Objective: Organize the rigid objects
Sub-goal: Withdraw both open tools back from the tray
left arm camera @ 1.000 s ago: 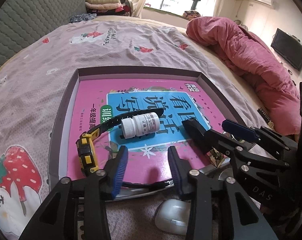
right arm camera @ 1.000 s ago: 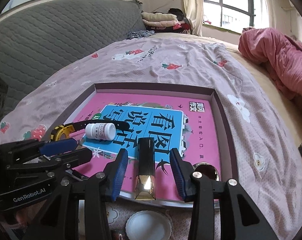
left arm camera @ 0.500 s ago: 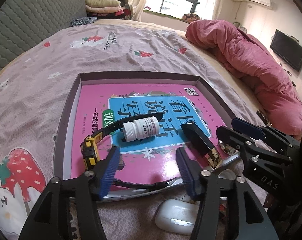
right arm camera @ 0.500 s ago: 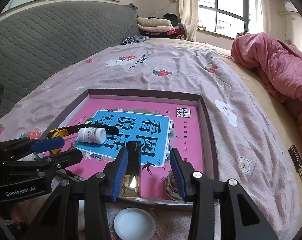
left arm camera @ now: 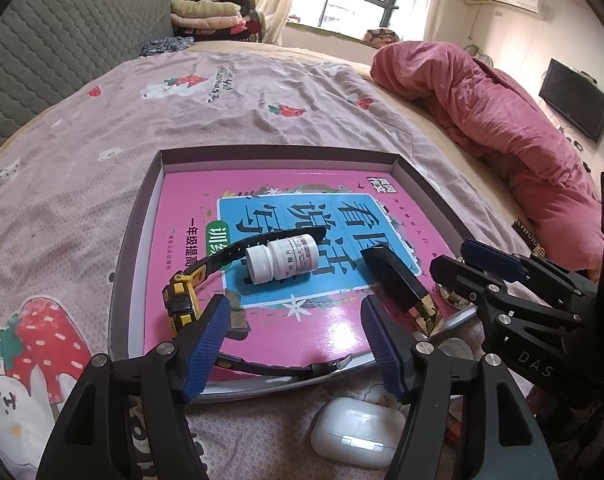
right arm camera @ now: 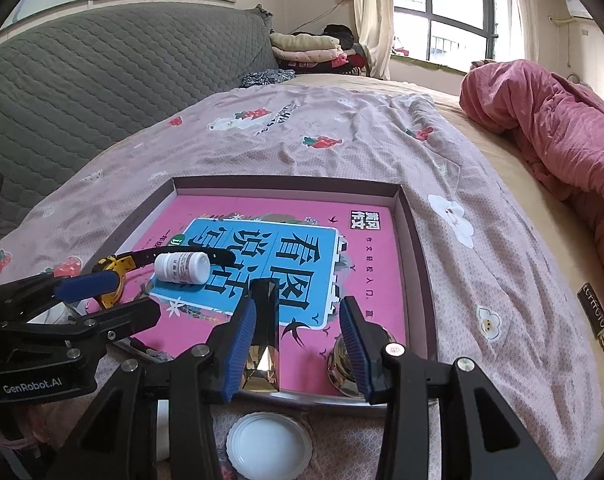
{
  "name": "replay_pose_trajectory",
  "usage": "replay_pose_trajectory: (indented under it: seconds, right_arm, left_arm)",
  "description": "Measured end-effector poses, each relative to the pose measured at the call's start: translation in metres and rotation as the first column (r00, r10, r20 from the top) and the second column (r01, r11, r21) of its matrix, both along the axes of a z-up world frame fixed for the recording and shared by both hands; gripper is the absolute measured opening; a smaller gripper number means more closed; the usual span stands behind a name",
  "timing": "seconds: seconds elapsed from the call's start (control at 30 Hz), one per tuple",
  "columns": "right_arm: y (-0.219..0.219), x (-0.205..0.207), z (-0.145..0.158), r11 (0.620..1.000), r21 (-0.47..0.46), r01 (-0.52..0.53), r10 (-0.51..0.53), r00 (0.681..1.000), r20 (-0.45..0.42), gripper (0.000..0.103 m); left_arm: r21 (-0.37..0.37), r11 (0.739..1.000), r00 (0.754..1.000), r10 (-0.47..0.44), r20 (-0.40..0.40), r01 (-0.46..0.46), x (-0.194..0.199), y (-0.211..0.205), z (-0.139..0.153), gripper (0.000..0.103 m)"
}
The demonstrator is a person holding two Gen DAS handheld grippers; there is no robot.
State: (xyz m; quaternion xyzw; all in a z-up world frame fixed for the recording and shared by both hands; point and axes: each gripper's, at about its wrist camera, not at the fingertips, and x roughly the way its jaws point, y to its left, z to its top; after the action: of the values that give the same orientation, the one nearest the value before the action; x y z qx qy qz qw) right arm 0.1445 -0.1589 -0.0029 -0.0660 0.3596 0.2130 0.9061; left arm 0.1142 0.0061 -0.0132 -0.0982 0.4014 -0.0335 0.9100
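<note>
A shallow tray holding a pink book lies on the bed. On the book are a white pill bottle, a yellow-bodied watch with a black strap, and a black-and-gold faceted stick. My left gripper hovers over the tray's near edge, its jaws opening with nothing held between them. In the right wrist view my right gripper stands open around the stick, which lies beside the left finger and is not gripped. A round gold piece sits partly hidden behind the right finger.
A white earbuds case and a white round lid lie on the bedsheet in front of the tray. A bunched pink quilt fills the right side. A grey padded headboard and folded clothes stand at the back.
The left jaws have spread wider. The right gripper has drawn back a little, so the black-and-gold stick now lies beside its left finger instead of midway between the fingers.
</note>
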Motion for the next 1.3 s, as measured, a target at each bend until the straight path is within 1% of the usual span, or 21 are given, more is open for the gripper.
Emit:
replay_pose_trajectory:
  seconds: [0.07, 0.13, 0.17, 0.2, 0.47, 0.57, 0.83, 0.97, 1.1, 1.3]
  right_arm:
    - [0.0, 0.0, 0.0, 1.0, 0.002, -0.001, 0.001, 1.0, 0.0, 0.044]
    - [0.0, 0.0, 0.0, 1.0, 0.001, 0.002, -0.002, 1.0, 0.0, 0.049]
    - [-0.001, 0.0, 0.0, 1.0, 0.003, 0.002, -0.002, 1.0, 0.001, 0.053]
    - [-0.001, -0.001, 0.001, 1.0, 0.005, 0.003, -0.003, 1.0, 0.002, 0.054]
    - [-0.004, -0.011, 0.007, 1.0, 0.004, -0.007, 0.007, 1.0, 0.023, 0.055]
    - [-0.003, -0.017, 0.01, 1.0, -0.01, -0.011, 0.012, 0.999, 0.04, 0.055]
    - [-0.008, -0.023, 0.012, 1.0, -0.002, 0.003, -0.003, 0.999, 0.039, 0.055]
    - [-0.013, -0.025, 0.014, 1.0, 0.006, 0.018, -0.018, 0.999, 0.042, 0.062]
    - [-0.016, -0.026, 0.016, 0.999, 0.011, 0.03, -0.031, 0.998, 0.046, 0.063]
    - [-0.017, -0.031, 0.02, 0.999, 0.003, 0.036, -0.036, 0.998, 0.057, 0.063]
  left_arm:
    - [0.0, 1.0, 1.0, -0.004, 0.001, 0.004, 0.0, 0.0, 0.001, 0.069]
    - [-0.002, 1.0, 1.0, -0.006, 0.002, 0.006, -0.001, -0.001, 0.001, 0.07]
    - [0.0, 1.0, 1.0, -0.007, 0.003, 0.007, -0.001, -0.001, 0.002, 0.07]
    - [0.0, 1.0, 1.0, -0.009, 0.002, 0.009, -0.002, -0.001, 0.002, 0.07]
    - [0.021, 1.0, 1.0, -0.02, 0.015, 0.019, -0.012, -0.001, 0.006, 0.071]
    - [0.027, 0.999, 1.0, -0.024, 0.016, 0.023, -0.017, -0.002, 0.007, 0.076]
    - [0.045, 0.999, 1.0, -0.012, 0.022, 0.011, -0.027, -0.002, 0.01, 0.076]
    - [0.055, 0.998, 1.0, -0.011, 0.024, 0.01, -0.03, -0.003, 0.011, 0.077]
    - [0.064, 0.998, 0.999, -0.018, 0.03, 0.016, -0.034, -0.005, 0.014, 0.077]
    - [0.052, 0.999, 1.0, -0.01, 0.028, 0.009, -0.041, -0.004, 0.016, 0.077]
